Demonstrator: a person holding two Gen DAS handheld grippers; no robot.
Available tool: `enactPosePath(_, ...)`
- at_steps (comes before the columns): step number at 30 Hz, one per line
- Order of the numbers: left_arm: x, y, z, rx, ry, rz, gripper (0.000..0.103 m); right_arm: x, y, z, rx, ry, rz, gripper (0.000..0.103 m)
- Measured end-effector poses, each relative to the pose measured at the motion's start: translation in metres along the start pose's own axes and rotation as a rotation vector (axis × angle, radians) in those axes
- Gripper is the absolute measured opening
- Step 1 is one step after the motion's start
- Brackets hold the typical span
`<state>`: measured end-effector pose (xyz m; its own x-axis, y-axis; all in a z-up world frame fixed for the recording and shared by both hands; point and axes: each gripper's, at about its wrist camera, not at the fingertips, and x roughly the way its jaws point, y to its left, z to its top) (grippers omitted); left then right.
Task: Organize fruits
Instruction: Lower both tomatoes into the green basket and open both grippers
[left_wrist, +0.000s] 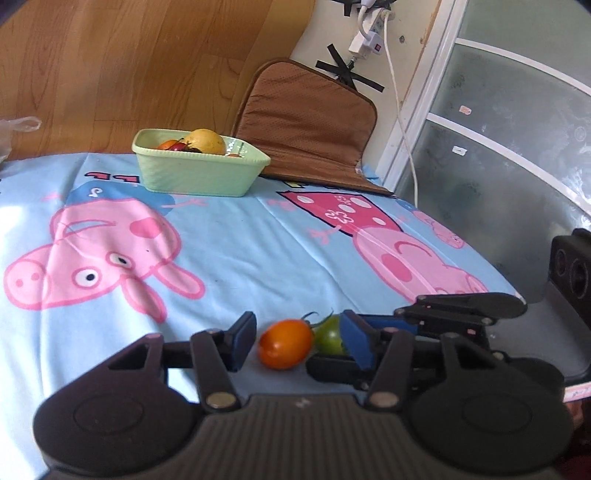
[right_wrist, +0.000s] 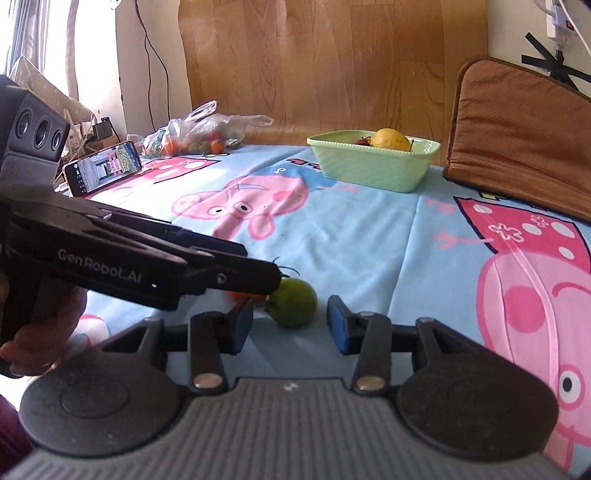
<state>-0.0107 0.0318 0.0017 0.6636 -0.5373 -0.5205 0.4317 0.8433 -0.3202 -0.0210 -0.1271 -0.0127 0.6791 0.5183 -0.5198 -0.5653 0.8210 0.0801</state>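
Observation:
An orange tomato (left_wrist: 285, 343) lies on the blue cartoon cloth between the open fingers of my left gripper (left_wrist: 299, 341). A green tomato (left_wrist: 330, 335) with a stem lies just right of it, touching my left gripper's right finger. In the right wrist view the green tomato (right_wrist: 295, 302) sits between the open fingers of my right gripper (right_wrist: 290, 328), and the left gripper's body (right_wrist: 147, 266) hides most of the orange tomato. A light green basket (left_wrist: 199, 168) at the far side holds a yellow fruit (left_wrist: 205, 141) and small red fruits; it also shows in the right wrist view (right_wrist: 373, 162).
A brown cushion (left_wrist: 306, 122) leans against the wall beside the basket. A plastic bag of fruit (right_wrist: 199, 134) and a phone (right_wrist: 103, 170) lie at the far left of the cloth. The table's edge (left_wrist: 491, 273) drops off on the right by a glass door.

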Motion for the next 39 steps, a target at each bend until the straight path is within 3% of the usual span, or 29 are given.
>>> enactPosePath(1,0.000,-0.001,0.001,0.006,-0.002,0.001,0.042,0.000,0.000,0.001,-0.013,0.000,-0.021,0.032)
enactPosePath(3,0.000,0.000,0.006,0.017,-0.006,0.020,0.030,0.000,-0.008,0.003,0.000,0.002,-0.006,0.032)
enactPosePath(8,0.006,0.018,0.035,-0.057,-0.039,-0.004,0.030,0.005,-0.025,0.022,0.061,-0.046,0.021,0.032)
enactPosePath(17,0.039,0.044,0.130,-0.020,-0.201,0.087,0.030,0.052,-0.060,0.102,0.010,-0.209,-0.040,0.032)
enactPosePath(22,0.084,0.074,0.164,-0.029,-0.216,0.178,0.030,0.099,-0.088,0.130,0.009,-0.241,-0.093,0.032)
enactPosePath(26,0.108,0.104,0.163,-0.103,-0.171,0.279,0.030,0.134,-0.113,0.130,0.076,-0.195,-0.165,0.034)
enactPosePath(27,0.105,0.108,0.160,-0.128,-0.174,0.265,0.031,0.134,-0.117,0.126,0.106,-0.197,-0.166,0.040)
enactPosePath(28,0.101,0.110,0.156,-0.137,-0.184,0.256,0.031,0.131,-0.122,0.120,0.138,-0.210,-0.163,0.054)
enactPosePath(29,0.096,0.109,0.153,-0.136,-0.193,0.262,0.032,0.127,-0.125,0.117,0.156,-0.223,-0.160,0.057)
enactPosePath(34,0.064,0.094,0.134,-0.149,-0.233,0.251,0.037,0.096,-0.125,0.114,0.233,-0.270,-0.162,0.056)
enactPosePath(39,0.043,0.063,0.099,-0.136,-0.194,0.250,0.041,0.066,-0.106,0.080,0.308,-0.211,-0.151,0.056)
